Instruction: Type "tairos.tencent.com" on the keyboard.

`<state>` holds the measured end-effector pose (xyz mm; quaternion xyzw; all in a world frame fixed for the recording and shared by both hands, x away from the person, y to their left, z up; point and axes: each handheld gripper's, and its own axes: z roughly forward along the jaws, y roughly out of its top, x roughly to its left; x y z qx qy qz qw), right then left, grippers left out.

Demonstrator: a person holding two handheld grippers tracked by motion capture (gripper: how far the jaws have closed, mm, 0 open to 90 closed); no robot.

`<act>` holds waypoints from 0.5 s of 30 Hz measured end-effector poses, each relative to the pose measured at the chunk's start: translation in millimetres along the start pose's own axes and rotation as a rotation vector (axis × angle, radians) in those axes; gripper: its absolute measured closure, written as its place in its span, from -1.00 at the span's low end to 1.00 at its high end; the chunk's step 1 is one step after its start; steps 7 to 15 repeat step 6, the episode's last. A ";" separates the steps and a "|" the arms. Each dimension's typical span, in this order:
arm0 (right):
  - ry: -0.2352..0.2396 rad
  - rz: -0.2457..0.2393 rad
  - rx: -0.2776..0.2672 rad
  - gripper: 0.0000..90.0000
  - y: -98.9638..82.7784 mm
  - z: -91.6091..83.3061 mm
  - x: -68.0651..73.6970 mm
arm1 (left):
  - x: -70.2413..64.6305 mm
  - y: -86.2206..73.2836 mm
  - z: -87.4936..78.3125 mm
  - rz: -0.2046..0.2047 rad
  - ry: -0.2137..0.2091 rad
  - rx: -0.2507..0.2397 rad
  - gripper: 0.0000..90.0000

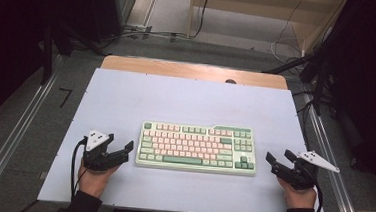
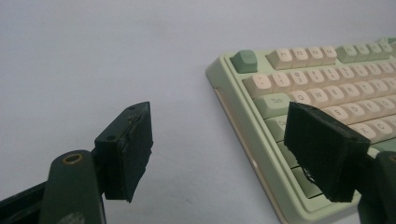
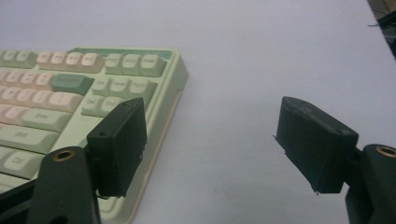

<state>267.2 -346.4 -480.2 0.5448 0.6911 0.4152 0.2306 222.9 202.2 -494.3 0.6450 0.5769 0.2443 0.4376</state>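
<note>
Right now a mint-green and pink mechanical keyboard [image 1: 197, 148] is lying flat in the lower middle of the high view, square to the front edge of the white-topped desk [image 1: 126, 96]. The left tongs [image 1: 122, 148] are sitting in the lower left of that frame, just beside the keyboard's left end, with the person's left hand [image 1: 92, 176] gripping the body behind them. The jaws are standing wide apart and are holding nothing. In the left gripper view the keyboard [image 2: 322, 93] is filling the right half of the frame; one jaw is showing in front of the keyboard's near left edge and the other is over bare desk, and I cannot tell whether either is touching.

The right tongs [image 1: 278, 157] are resting in the lower right of the high view, near the keyboard's right end, held by the right hand [image 1: 300, 194]. They too are gaping open and empty. In the right gripper view the keyboard [image 3: 84, 98] is occupying the left side of the frame, one jaw overlapping its right edge, the other over plain white surface.
</note>
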 end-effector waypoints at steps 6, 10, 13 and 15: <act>-0.007 0.032 -0.009 -0.49 -0.9 -1.8 -6.1 | 7.0 -0.7 0.3 -0.080 -0.021 -0.024 -0.46; -0.007 0.032 -0.009 -0.49 -0.9 -1.8 -6.1 | 7.0 -0.7 0.3 -0.080 -0.021 -0.024 -0.46; -0.007 0.032 -0.009 -0.49 -0.9 -1.8 -6.1 | 7.0 -0.7 0.3 -0.080 -0.021 -0.024 -0.46; -0.007 0.032 -0.009 -0.49 -0.9 -1.8 -6.1 | 7.0 -0.7 0.3 -0.080 -0.021 -0.024 -0.46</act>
